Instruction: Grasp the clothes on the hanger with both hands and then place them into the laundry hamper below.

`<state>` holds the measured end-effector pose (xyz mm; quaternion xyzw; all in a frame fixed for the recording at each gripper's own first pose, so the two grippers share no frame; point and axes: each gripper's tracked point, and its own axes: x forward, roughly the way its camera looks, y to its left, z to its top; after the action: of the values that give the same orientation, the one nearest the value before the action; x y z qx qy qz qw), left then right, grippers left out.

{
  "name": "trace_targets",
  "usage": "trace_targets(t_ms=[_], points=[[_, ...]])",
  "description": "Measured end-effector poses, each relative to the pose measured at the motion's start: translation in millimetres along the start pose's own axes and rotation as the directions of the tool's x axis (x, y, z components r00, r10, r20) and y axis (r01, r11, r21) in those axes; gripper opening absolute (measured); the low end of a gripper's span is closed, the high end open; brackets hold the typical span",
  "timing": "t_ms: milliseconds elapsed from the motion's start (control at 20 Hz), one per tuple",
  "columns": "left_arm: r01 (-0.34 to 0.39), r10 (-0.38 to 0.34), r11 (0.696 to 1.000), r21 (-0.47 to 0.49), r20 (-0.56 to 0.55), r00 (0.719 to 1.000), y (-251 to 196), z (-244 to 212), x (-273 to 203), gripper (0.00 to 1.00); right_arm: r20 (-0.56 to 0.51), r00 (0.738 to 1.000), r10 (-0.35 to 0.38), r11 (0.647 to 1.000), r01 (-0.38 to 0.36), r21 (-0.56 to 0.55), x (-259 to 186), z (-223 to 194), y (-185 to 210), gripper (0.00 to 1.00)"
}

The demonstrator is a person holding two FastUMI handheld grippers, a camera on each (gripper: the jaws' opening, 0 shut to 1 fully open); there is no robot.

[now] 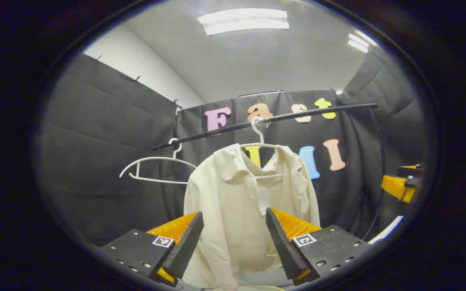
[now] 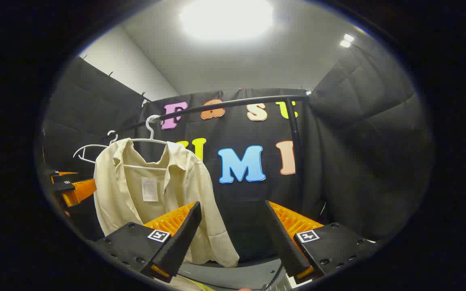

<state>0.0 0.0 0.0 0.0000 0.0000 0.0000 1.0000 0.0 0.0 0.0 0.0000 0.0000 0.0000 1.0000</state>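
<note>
A cream collared shirt [image 1: 241, 202] hangs on a white hanger [image 1: 259, 139] from a black rail [image 1: 281, 118]. My left gripper [image 1: 233, 222] is open in front of the shirt's lower body, apart from the cloth. In the right gripper view the same shirt [image 2: 152, 190] hangs at the left on its hanger [image 2: 150, 125]. My right gripper [image 2: 233, 220] is open to the right of the shirt, facing the black wall. The left gripper [image 2: 69, 188] shows at the left edge of the right gripper view, and the right gripper [image 1: 403, 184] at the right edge of the left gripper view.
A second, bare white hanger [image 1: 156, 169] hangs on the rail left of the shirt, seen again as a hanger [image 2: 89, 149] behind it. A black upright post [image 2: 295, 137] carries the rail's right end. A grey floor [image 2: 233, 275] lies below.
</note>
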Motion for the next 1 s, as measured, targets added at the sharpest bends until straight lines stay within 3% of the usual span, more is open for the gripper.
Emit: trace_targets(t_ms=[300,1000], points=[[0.013,-0.013,1.0,0.013,0.002,1.0,5,1,13,0.9,-0.001,1.0,0.023,0.999,-0.023,-0.027,10,1,24,0.97],[0.017,-0.017,0.999,0.032,0.0,1.0,-1,1,30,0.92,-0.019,0.998,0.056,0.998,-0.057,-0.027,28,1,27,0.96]])
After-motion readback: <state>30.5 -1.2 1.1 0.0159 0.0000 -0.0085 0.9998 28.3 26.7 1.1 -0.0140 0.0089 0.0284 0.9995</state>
